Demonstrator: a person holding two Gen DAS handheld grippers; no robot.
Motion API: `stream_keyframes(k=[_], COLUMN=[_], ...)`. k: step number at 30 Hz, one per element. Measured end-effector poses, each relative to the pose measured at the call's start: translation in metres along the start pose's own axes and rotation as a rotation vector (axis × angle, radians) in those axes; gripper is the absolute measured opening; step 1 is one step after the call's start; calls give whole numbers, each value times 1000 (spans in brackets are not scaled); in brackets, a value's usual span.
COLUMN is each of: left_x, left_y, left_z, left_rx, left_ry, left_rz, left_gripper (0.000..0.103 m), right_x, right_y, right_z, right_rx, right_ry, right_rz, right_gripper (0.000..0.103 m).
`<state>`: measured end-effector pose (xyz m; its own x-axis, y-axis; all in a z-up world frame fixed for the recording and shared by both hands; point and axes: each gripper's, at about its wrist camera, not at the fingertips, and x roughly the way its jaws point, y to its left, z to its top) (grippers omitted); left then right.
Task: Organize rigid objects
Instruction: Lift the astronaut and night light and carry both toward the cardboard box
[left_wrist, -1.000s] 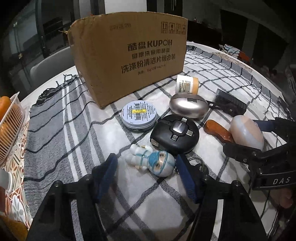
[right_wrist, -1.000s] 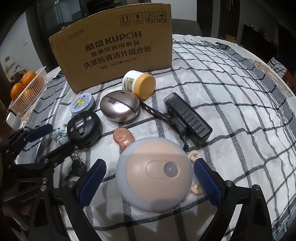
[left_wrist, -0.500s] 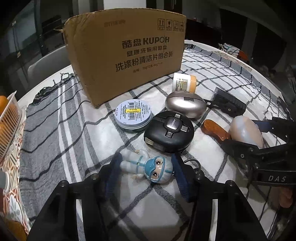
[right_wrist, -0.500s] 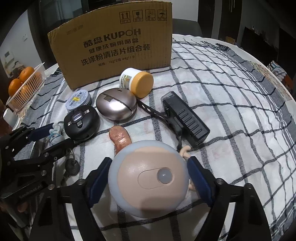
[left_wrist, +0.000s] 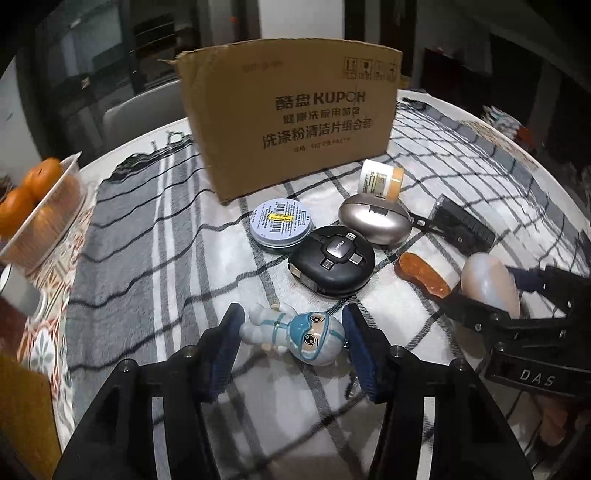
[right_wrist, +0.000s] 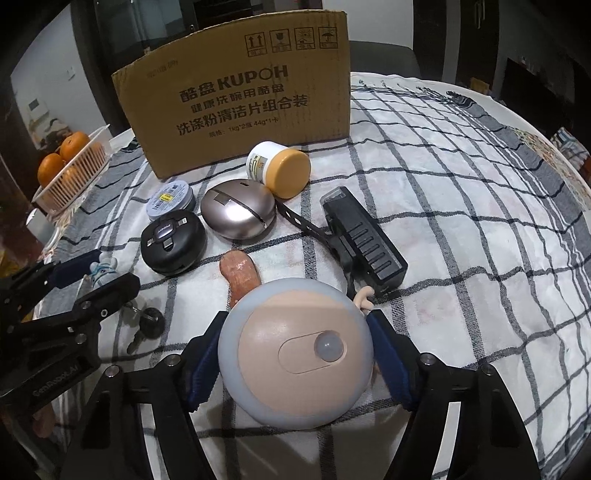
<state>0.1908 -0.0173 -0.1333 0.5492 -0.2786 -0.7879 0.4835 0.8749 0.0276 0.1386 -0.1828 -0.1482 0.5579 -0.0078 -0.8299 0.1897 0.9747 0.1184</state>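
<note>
A small figurine (left_wrist: 295, 332) in a pale protective suit with a teal hood lies sideways between the blue pads of my left gripper (left_wrist: 291, 321), which is shut on it just above the checked cloth (left_wrist: 147, 258). A round dome-shaped night light (right_wrist: 295, 358), grey with a beige top, fills my right gripper (right_wrist: 295, 325). Its jaws are closing and both pads touch the dome's sides. The left wrist view shows the same dome (left_wrist: 487, 280) at the right. A cardboard box (right_wrist: 236, 99) stands open-topped at the back.
In front of the box lie a blue tin (left_wrist: 280, 225), a black round cable case (left_wrist: 332, 266), a silver egg-shaped case (left_wrist: 375, 223), an orange-lidded jar (right_wrist: 280, 170), a black strapped device (right_wrist: 365, 240), a brown oblong piece (right_wrist: 240, 275) and keys (right_wrist: 147, 325). A basket (right_wrist: 74, 173) of oranges sits far left.
The left jaws have closed onto the figurine and raised it slightly. The right jaws have drawn in from wide apart until the pads meet the dome light.
</note>
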Motion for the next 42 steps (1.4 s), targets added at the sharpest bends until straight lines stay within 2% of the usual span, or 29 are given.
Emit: stream_keyframes(k=[6,19,25,34,42], left_x=[-16,-56,-76,-99,-114], left_y=[-7,-18,-23,-25,-25], left_z=[-6,-11,-4,14,44], left_rx=[-98,-215,-216,-214,-208], left_ry=[1,-42,-83,-151,-213], left_rz=[40,146,187,193,195], left_gripper=[54,54,54,54,54], right_x=[-6,-36,-52,-79,-97], right_y=[-10,-20,-19,-20,-23], right_z=[-3,-1,3,20,47], right_rx=[6,-24,-51,-69,-65], right_ry=[6,-49,-81,-164,-222], right_rz=[31,63,77,76,97], right_gripper=[74,74,74,74,74])
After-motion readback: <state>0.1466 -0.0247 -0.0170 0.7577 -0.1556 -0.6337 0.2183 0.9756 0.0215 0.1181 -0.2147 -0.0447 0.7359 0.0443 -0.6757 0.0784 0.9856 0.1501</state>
